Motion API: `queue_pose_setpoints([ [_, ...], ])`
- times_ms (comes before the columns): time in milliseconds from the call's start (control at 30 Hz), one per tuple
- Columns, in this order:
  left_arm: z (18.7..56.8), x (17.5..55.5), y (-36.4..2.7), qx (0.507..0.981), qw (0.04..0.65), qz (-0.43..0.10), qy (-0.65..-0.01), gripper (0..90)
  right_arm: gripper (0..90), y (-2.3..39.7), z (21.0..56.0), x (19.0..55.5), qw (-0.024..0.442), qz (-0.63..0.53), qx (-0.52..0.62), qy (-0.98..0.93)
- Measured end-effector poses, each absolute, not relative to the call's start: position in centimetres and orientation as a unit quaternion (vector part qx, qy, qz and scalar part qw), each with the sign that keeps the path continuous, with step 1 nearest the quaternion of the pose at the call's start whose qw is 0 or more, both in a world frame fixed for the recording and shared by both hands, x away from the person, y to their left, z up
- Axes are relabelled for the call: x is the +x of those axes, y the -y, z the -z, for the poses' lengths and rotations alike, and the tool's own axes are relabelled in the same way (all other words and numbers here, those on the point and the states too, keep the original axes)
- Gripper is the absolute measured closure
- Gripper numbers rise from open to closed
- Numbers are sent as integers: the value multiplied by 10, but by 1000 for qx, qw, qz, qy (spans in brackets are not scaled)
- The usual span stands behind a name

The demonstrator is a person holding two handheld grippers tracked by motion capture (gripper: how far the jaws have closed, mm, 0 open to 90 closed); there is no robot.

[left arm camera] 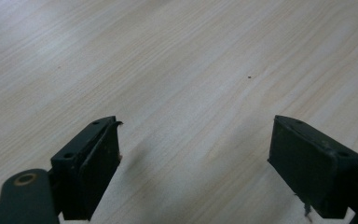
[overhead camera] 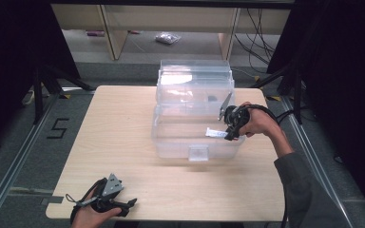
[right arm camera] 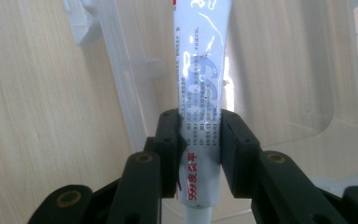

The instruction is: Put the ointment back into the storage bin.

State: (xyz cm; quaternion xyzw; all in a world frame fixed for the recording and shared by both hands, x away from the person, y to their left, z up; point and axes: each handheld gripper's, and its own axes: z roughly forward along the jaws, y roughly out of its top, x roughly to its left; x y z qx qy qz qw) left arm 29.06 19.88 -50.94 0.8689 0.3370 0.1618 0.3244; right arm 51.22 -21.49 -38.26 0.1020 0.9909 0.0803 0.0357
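Right tool (right arm camera: 199,154) clamped mid-body on soft white tube (right arm camera: 200,84) over clear bin (overhead camera: 195,142); light, squashy, grip gently. Left tool (left arm camera: 196,158) wide open, empty, on counter (left arm camera: 168,56).

Left gripper (left arm camera: 193,154) jaws spread wide over pale wooden table (left arm camera: 177,60) (one dark speck).
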Motion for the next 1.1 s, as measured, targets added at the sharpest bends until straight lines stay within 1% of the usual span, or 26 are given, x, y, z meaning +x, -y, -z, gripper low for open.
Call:
queue_pose_setpoints([
  [267, 510, 291, -199, 868, 324, -163, -339, 158, 708, 215, 389, 513, 27, -78, 103, -991],
  [300, 509, 290, -199, 868, 323, -163, -339, 158, 708, 215, 389, 510, 28, -72, 123, -989],
  [367, 509, 291, -199, 868, 324, -163, -339, 158, 708, 215, 391, 513, 28, -74, 104, -991],
  [600, 509, 291, -199, 868, 324, -163, -339, 158, 707, 216, 396, 516, 26, -77, 100, -992],
  [667, 509, 291, -199, 868, 324, -163, -338, 158, 706, 215, 397, 514, 22, -61, 118, -991],
  [867, 509, 291, -199, 868, 324, -163, -338, 158, 713, 217, 399, 515, 15, -69, 120, -990],
  [900, 509, 291, -199, 868, 323, -163, -340, 158, 715, 218, 399, 517, 13, -79, 103, -991],
  [967, 509, 291, -199, 868, 324, -162, -339, 158, 706, 218, 397, 516, 8, -95, 111, -989],
  [1067, 509, 291, -198, 868, 324, -163, -340, 158, 697, 220, 392, 515, 18, -100, 129, -986],
  [1100, 509, 291, -198, 868, 323, -164, -340, 158, 691, 221, 391, 515, 15, -107, 125, -986],
])
